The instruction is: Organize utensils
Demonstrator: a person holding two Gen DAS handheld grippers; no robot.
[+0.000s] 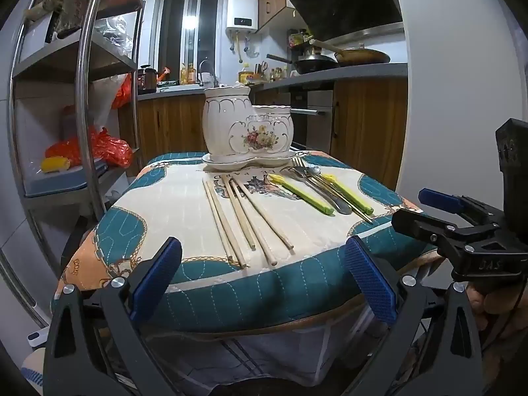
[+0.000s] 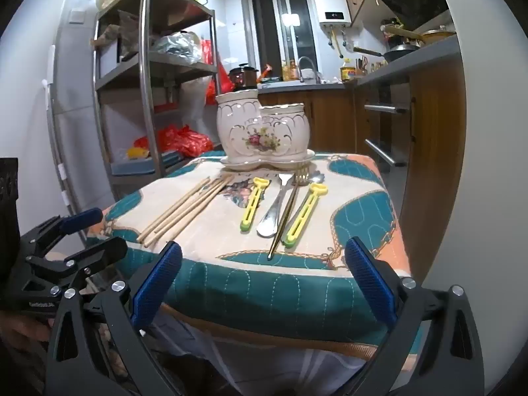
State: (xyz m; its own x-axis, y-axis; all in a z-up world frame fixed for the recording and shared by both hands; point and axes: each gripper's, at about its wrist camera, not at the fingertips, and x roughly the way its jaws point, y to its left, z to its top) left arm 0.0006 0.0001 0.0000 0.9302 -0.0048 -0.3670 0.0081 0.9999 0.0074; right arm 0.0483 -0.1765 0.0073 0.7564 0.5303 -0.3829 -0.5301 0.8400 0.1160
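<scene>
A white floral ceramic utensil holder [image 1: 249, 125] [image 2: 264, 130] with two cups stands on its saucer at the far side of a cloth-covered table [image 1: 165, 204] [image 2: 359, 198]. Several wooden chopsticks [image 1: 244, 217] [image 2: 184, 208] lie on the left. To their right lie two yellow-green plastic tools [image 1: 305, 194] [image 2: 252, 204], a silver spoon [image 1: 316, 191] [image 2: 274, 211] and a gold fork [image 1: 333, 191] [image 2: 287, 211]. My left gripper [image 1: 264, 280] is open and empty at the table's near edge, below the chopsticks. My right gripper [image 2: 264, 280] is open and empty at the near edge, below the fork.
A metal shelf rack [image 1: 85, 82] [image 2: 145, 76] with bags stands left of the table. Kitchen counters [image 1: 346, 72] [image 2: 406, 66] with pans run along the right and back. Each gripper shows in the other's view, the right [image 1: 462, 227] and the left [image 2: 66, 241].
</scene>
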